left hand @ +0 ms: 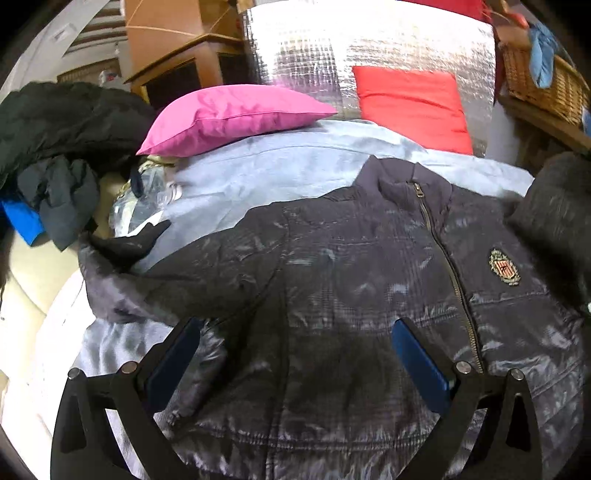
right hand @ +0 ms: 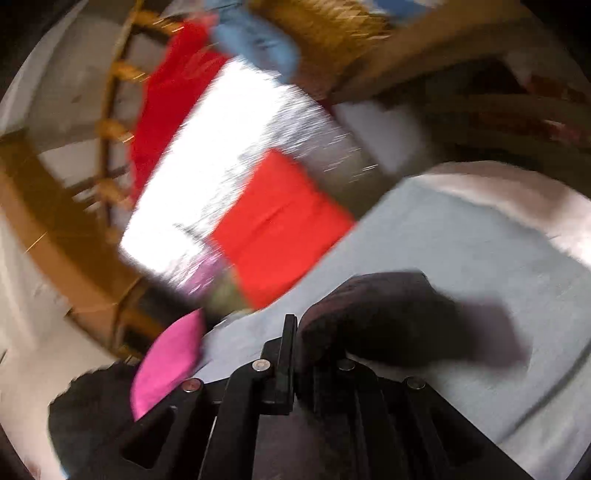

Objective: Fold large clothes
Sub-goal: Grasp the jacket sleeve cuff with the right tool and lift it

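Left wrist view: wicker basket point(left hand: 543, 83) seen at top right w/ a blue cloth point(left hand: 542, 55) draped over its rim; contents otherwise hidden. Dark quilted jacket point(left hand: 332, 288) is spread front-up on the pale blue sheet point(left hand: 266, 177), zip closed, crest badge point(left hand: 504, 267) on chest. Left gripper point(left hand: 295, 354) is held above it, tongs wide apart, nothing between them. Pink pillow point(left hand: 229, 114) and red pillow point(left hand: 413, 103) are propped near a silver foil panel point(left hand: 332, 59); pile of dark clothes point(left hand: 55, 155) at left.

Right wrist view, heavily blurred: basket point(right hand: 325, 26) and blue cloth point(right hand: 258, 40) glimpsed up top. Right gripper point(right hand: 299, 354) is closed together on a dark fold of the jacket point(right hand: 399, 317), lifted off the sheet point(right hand: 461, 240). Red pillow point(right hand: 280, 225), pink pillow point(right hand: 166, 365) visible.
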A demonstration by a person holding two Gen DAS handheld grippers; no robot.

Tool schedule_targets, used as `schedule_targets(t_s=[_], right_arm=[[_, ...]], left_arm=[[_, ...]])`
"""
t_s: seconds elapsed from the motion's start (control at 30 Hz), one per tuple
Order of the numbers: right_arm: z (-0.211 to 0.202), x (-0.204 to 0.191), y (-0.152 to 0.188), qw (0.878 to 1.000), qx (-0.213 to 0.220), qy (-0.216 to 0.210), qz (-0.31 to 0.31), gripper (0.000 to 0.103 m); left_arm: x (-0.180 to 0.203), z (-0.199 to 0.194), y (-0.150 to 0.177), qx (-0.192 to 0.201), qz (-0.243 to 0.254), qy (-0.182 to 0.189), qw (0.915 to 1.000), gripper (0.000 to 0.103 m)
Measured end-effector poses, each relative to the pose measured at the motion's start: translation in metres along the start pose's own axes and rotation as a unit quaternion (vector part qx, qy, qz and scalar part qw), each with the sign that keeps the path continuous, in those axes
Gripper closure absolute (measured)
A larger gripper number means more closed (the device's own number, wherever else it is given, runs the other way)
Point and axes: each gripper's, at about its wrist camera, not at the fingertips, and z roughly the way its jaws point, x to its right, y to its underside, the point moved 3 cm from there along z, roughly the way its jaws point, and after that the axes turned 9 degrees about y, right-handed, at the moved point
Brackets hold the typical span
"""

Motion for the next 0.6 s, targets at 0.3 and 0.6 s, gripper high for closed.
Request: schedule_targets(t_s=[0.3,0.6], right_arm=[[0.034,-0.108,0.156,0.989,-0.124,-0.058,-0.05,0.093],[0.071,-0.084,0.282,0.939,-0.342,-0.034,0.001,0.031]], left_arm=[[-0.031,-0.019,0.005,0.021,-0.032,-0.028,0.9989,0.0],[-0.041,-0.02,0.005,0.028,-0.05,-0.027,0.998,0.0]])
